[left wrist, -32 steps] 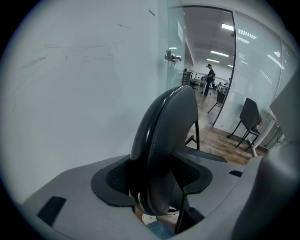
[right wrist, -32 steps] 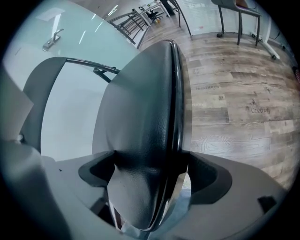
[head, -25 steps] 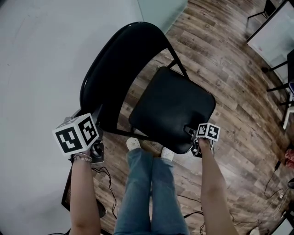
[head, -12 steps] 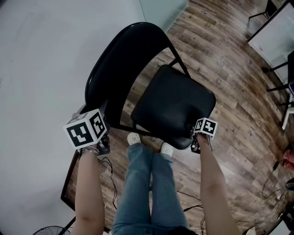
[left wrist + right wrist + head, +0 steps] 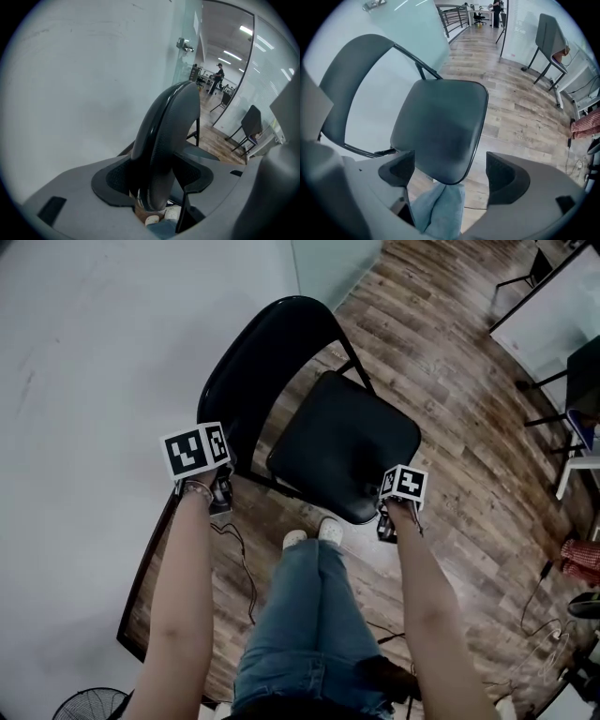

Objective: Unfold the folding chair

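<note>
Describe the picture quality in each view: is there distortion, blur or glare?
Head view: dim but sharp, floor planks bending near the edges. Left gripper view: fisheye, dark corners, backrest soft close to the lens, ceiling lights glaring. Right gripper view: fisheye, seat sharp.

- The folding chair [image 5: 328,418] stands on the floor [image 5: 450,381], with the wall [image 5: 94,381] at its left
- Its backrest [image 5: 248,371] rises left of the seat [image 5: 352,451]
- The person's shoes [image 5: 330,529] stand before the seat
- The left gripper [image 5: 220,491] sits on the backrest's near edge
- The right gripper [image 5: 386,521] is by the seat's near right corner
</note>
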`<control>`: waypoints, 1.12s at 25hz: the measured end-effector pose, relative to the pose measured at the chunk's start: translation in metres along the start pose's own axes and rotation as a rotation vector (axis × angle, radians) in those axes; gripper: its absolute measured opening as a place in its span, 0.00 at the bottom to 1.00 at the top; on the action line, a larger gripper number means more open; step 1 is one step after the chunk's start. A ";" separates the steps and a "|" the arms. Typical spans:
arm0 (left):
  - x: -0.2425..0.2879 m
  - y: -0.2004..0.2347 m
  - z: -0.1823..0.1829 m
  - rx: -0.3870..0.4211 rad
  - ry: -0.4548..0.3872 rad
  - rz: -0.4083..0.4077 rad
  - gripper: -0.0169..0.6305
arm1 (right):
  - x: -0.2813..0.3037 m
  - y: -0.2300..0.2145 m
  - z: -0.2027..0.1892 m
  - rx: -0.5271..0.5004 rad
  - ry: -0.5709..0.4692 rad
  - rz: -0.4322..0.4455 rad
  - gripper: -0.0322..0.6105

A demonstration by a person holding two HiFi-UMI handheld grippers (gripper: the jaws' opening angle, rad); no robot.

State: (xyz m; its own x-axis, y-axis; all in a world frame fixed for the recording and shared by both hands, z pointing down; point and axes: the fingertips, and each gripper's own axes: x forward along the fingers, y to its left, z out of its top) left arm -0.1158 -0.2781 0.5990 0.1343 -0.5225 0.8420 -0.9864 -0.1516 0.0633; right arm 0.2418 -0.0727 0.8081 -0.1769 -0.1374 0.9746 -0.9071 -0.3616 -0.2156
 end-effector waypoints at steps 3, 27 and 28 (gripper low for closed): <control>-0.004 0.001 0.000 -0.006 0.027 -0.001 0.42 | -0.029 0.013 -0.003 -0.007 -0.003 -0.011 0.78; -0.097 -0.031 0.010 0.162 0.040 -0.164 0.61 | -0.229 0.102 -0.037 -0.012 -0.178 0.026 0.78; -0.106 -0.033 0.013 0.166 0.031 -0.175 0.61 | -0.239 0.104 -0.037 -0.017 -0.187 0.027 0.78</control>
State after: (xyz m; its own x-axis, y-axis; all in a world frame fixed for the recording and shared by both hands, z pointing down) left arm -0.0960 -0.2285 0.5009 0.2964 -0.4505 0.8421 -0.9189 -0.3749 0.1229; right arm 0.1760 -0.0432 0.5552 -0.1282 -0.3162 0.9400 -0.9096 -0.3403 -0.2385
